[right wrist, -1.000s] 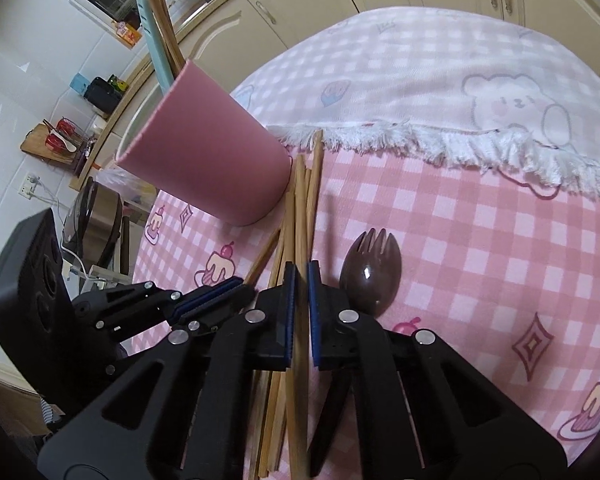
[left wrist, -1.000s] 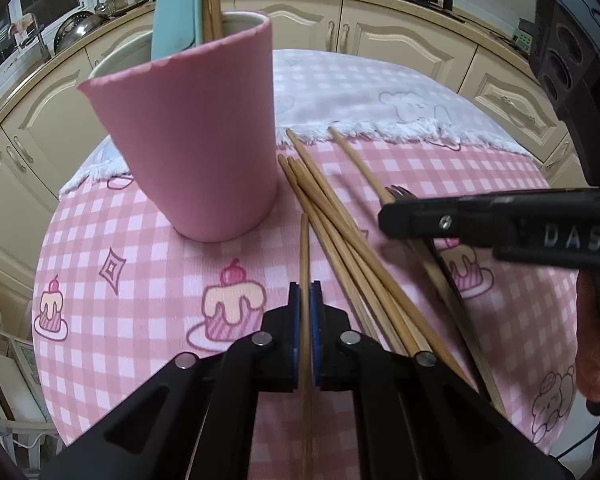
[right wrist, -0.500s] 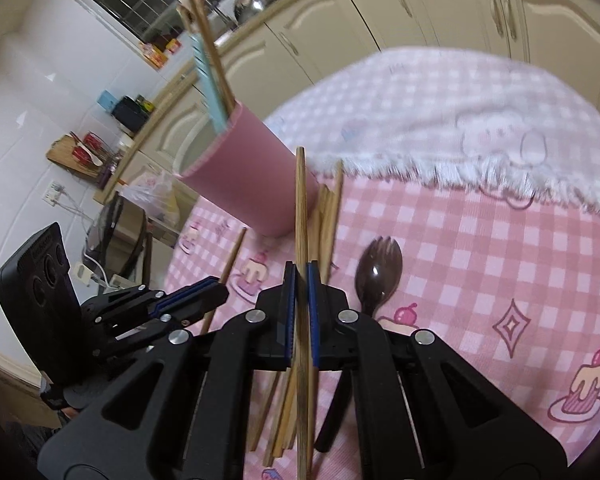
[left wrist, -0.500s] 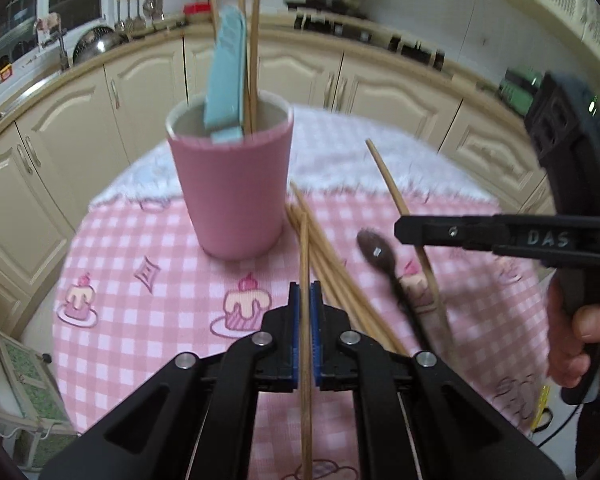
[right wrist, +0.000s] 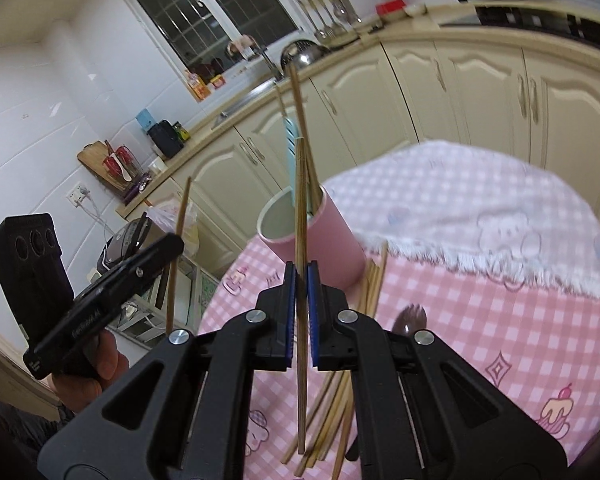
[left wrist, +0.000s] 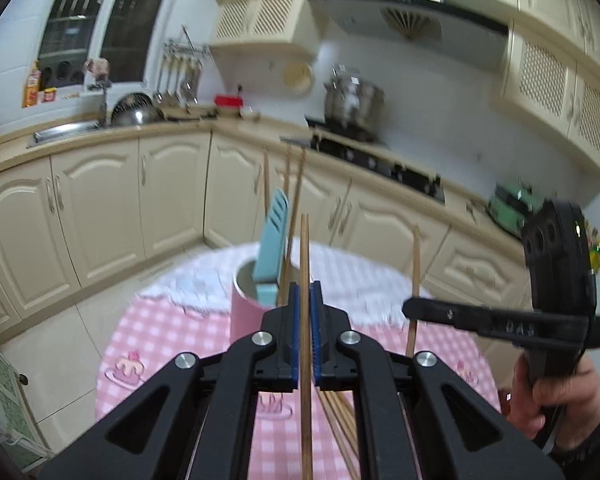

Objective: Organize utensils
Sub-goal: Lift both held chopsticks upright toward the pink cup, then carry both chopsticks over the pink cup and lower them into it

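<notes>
So both grippers are clamped on one wooden chopstick each, and both sticks stand close to upright, which makes sense if the plan is to drop them tip-first into the pink cup (left wrist: 247,316). In the left wrist view the left gripper (left wrist: 305,332) sits at bottom centre, its blue pads squeezed tight on the left chopstick (left wrist: 305,264), which runs straight up the middle of the frame right in front of the cup. The right gripper (left wrist: 414,306) shows up at the right of that frame, pinching the right chopstick (left wrist: 415,264).

In the right wrist view the cup sits in the middle, on the pink checked tablecloth (right wrist: 480,320), with a light blue utensil (right wrist: 291,136) and a few chopsticks already standing inside. Holding each stick near its middle keeps it balanced and leaves the lower end free to aim at the rim.

The loose chopsticks (right wrist: 370,284) waiting their turn fan out on the cloth just right of the cup, with a dark spork (right wrist: 410,318) beside them at lower right.

Compared with a second ago, both grippers are way higher: back then the sticks lay almost flat against the cloth and the cup filled the upper left of the left view, and now the kitchen cabinets and stove fill the frame.
</notes>
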`<state>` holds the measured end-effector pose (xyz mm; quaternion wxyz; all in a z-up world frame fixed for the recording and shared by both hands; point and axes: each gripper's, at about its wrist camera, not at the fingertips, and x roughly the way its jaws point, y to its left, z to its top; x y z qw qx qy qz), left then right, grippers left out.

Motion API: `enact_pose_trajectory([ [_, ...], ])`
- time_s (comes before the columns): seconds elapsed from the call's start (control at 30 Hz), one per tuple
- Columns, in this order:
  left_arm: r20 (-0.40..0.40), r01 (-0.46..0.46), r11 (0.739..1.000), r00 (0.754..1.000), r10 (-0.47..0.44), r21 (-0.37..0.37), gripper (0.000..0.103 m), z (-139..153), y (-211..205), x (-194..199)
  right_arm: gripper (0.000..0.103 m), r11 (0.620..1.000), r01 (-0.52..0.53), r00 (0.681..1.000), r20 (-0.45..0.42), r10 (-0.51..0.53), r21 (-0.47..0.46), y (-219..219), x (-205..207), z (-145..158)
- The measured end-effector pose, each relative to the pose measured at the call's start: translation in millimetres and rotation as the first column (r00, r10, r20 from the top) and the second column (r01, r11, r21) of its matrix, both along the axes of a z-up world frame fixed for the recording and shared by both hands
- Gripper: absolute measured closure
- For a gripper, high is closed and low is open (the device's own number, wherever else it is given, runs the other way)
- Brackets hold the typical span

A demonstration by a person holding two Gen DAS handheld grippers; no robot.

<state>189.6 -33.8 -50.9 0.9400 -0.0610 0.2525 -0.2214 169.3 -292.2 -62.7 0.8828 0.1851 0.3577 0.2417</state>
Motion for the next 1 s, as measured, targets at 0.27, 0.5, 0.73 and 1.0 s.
enact_pose_trajectory([
  [0.27, 0.107, -0.047, 0.998, 0.993, 0.051, -0.039, 0.099, 30, 8, 8, 0.097, 1.0, 0.024, 0.994, 0.109, -0.025, 0.01, 0, 4, 40],
  [0.5, 0.224, -0.073, 0.992, 0.97, 0.095, -0.102, 0.098, 73, 8, 33, 0.097, 0.998, 0.059, 0.97, 0.236, -0.057, 0.0, 1, 20, 93],
  [0.73, 0.316, -0.096, 0.983, 0.938, 0.141, -0.155, 0.098, 102, 0, 64, 0.097, 0.996, 0.088, 0.941, 0.328, -0.081, -0.008, 7, 44, 130],
  [1.0, 0.354, -0.112, 0.977, 0.919, 0.172, -0.183, 0.098, 101, -13, 100, 0.097, 0.992, 0.121, 0.927, 0.361, -0.104, -0.025, 14, 80, 134],
])
